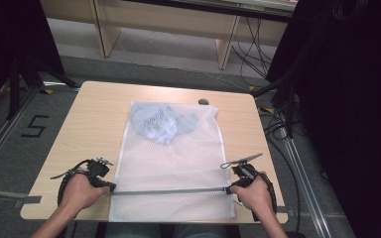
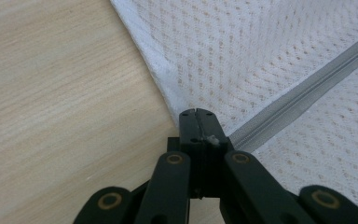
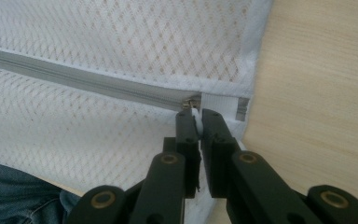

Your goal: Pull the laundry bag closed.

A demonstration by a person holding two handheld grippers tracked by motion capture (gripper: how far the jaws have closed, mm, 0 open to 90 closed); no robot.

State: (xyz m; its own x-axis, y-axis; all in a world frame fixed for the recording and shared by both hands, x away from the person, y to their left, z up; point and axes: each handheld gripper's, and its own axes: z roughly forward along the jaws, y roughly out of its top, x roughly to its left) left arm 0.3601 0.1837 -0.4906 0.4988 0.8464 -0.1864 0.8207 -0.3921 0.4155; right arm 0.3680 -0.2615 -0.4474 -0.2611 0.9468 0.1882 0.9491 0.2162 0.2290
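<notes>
A white mesh laundry bag (image 1: 171, 158) lies flat on the wooden table (image 1: 92, 119), with a bluish folded garment (image 1: 161, 124) inside its far end. A grey zipper (image 1: 171, 191) runs across the bag near the front edge. My left gripper (image 1: 112, 188) is shut on the bag's left edge where the zipper (image 2: 303, 95) ends, jaws (image 2: 196, 113) pressed together. At the bag's right side my right gripper (image 1: 229, 189) is shut on the white zipper pull (image 3: 196, 120), just beside the slider (image 3: 189, 101) at the zipper's (image 3: 74, 77) right end.
A small dark object (image 1: 204, 101) sits at the table's far edge behind the bag. Bare wood lies left (image 2: 51, 93) and right (image 3: 317, 93) of the bag. The person's jeans (image 3: 9, 186) show below the front edge. Cables and dark stands flank the table.
</notes>
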